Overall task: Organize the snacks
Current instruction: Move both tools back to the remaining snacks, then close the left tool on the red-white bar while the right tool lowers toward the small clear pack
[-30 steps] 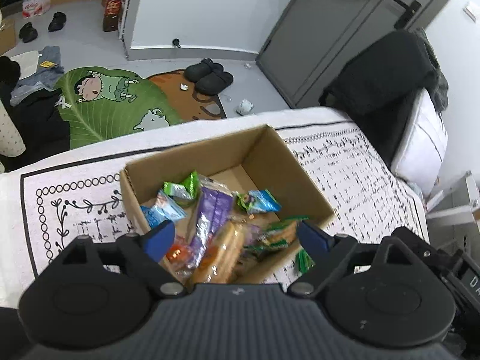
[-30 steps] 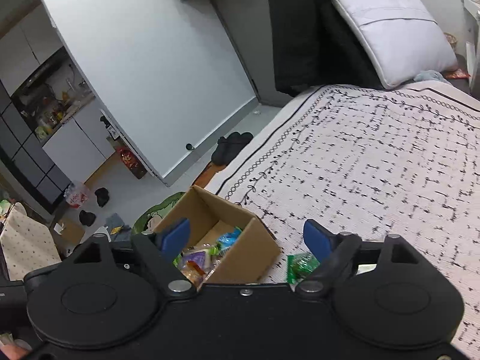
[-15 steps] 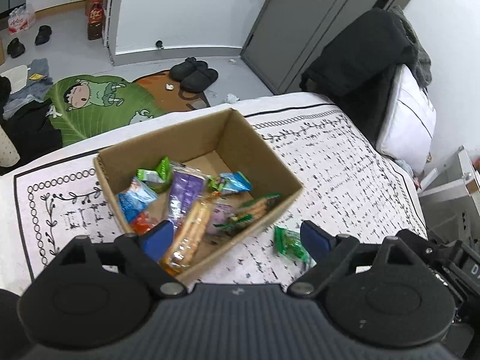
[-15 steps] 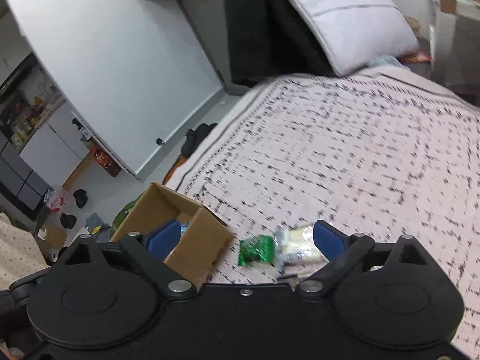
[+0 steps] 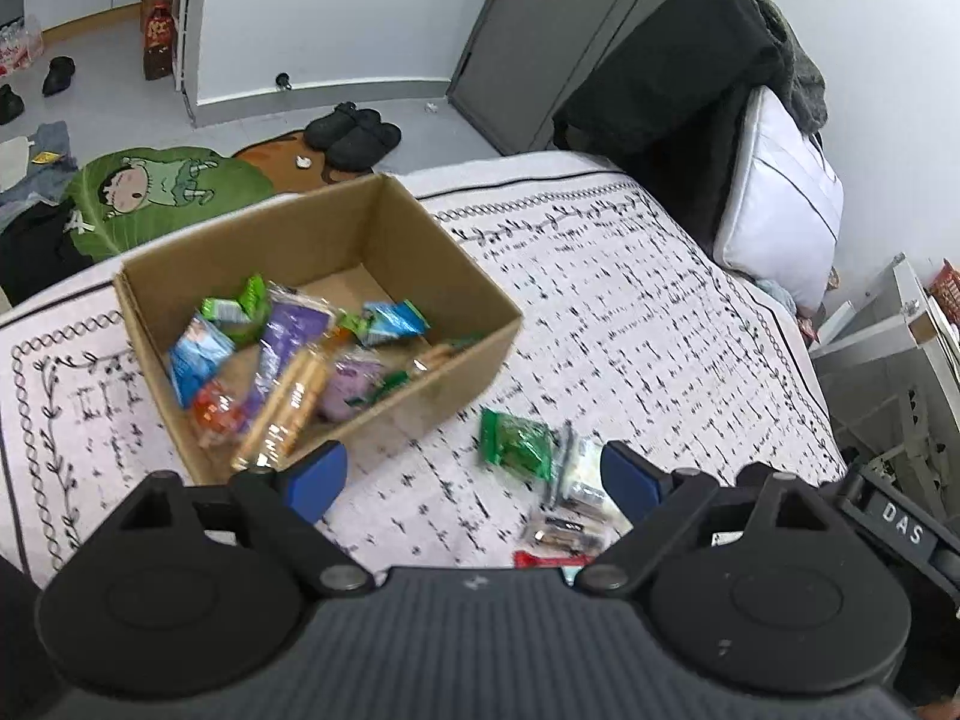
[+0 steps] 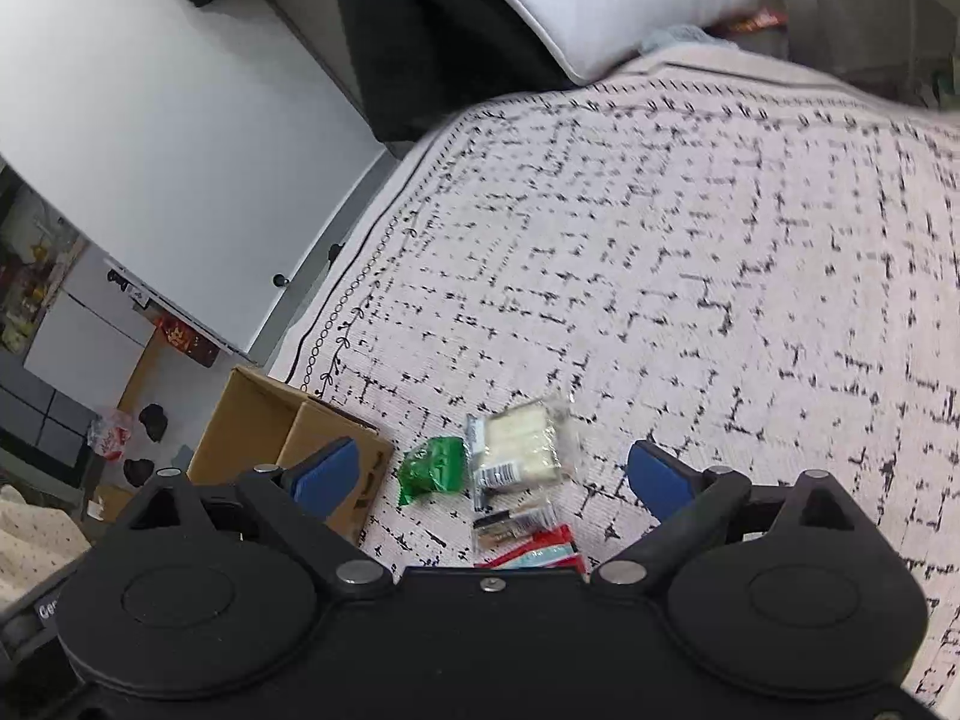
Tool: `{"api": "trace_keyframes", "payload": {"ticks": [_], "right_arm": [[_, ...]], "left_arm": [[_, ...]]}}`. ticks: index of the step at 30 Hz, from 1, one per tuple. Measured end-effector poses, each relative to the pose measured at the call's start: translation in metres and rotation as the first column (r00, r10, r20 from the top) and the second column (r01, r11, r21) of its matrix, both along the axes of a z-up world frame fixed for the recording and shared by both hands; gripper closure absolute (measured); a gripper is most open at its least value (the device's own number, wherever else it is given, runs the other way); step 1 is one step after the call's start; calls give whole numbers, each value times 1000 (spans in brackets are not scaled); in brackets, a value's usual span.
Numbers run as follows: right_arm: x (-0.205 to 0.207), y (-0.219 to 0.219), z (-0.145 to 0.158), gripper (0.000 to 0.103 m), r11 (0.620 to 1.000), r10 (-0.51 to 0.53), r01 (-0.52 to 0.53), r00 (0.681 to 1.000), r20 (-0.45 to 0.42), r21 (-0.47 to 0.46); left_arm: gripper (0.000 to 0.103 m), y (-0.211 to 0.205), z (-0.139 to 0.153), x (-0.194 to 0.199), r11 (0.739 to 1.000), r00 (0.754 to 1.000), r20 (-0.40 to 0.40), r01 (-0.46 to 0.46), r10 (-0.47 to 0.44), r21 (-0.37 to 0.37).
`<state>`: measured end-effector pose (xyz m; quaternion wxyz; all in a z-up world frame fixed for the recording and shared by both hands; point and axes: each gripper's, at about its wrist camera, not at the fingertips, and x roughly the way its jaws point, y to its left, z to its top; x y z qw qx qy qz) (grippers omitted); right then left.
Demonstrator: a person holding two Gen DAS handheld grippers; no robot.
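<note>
An open cardboard box (image 5: 312, 276) on the bed holds mixed snack packets (image 5: 282, 360). Beside it lie a green packet (image 6: 435, 468), a clear cracker pack (image 6: 522, 441) and a red wrapper (image 6: 540, 549).

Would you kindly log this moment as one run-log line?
left claw: open, empty | right claw: open, empty | cardboard box: holds snacks | green packet, clear cracker pack: loose on bedspread

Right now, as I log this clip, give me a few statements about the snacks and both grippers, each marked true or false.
1. The cardboard box already holds several snacks. True.
2. The green packet lies inside the box. False: it lies on the bedspread beside the box.
3. The right gripper grips a snack. False: it is open and empty.
4. The left gripper is open. True.
5. A clear pack of pale wafers lies next to the green packet. True.
</note>
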<state>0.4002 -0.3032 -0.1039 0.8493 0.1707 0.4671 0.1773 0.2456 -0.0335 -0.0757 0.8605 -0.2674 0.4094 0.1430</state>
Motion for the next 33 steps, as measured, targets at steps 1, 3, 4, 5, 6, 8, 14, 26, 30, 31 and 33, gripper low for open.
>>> {"api": "trace_keyframes", "payload": {"ticks": [1,3,4,5,6,8,14,26,30,31,33], "right_arm": [[1,-3,-3,6,1000,-6,7,1000,-11,7],[4,-8,-9,3,1000,-19,20,999,-41,18],[6,-11,-13,3,999,-29,30,998,-61,25],[7,-14,-16,3,999,-38,41,996,-77,29],[8,-16,-18,3,998,-45,48,995,-89,32],[8,-20,-21,2,999,-42,44,995,-94,12],[7,-24,-31,0,1000,-24,25,992,-122,10],[8,-42,-30,0,995,-48,60,989,-141,86],[10,-46,-34,0,994,-57,71,987,-152,89],[10,-46,-37,1,994,-56,70,986,-159,88],[11,-46,-41,1,994,-56,71,983,-172,85]], "left_arm": [[12,-3,-2,1,1000,1000,-6,0,0,-1],[11,-8,-7,2,1000,1000,-24,-6,6,-4],[11,-10,-11,2,1000,999,-32,-12,12,-9],[11,-13,-15,2,1000,999,-40,-16,15,-18],[11,-15,-18,2,1000,999,-48,-19,18,-23],[11,-21,-26,3,999,998,-66,-18,16,-31],[11,-34,-44,7,998,996,-86,-25,20,-59],[14,-63,-78,25,994,991,-134,-13,-2,-111],[14,-75,-87,32,996,989,-149,-4,-9,-92],[14,-76,-88,34,996,989,-151,-6,-7,-88],[14,-80,-91,38,997,988,-155,-4,-8,-80]]}}
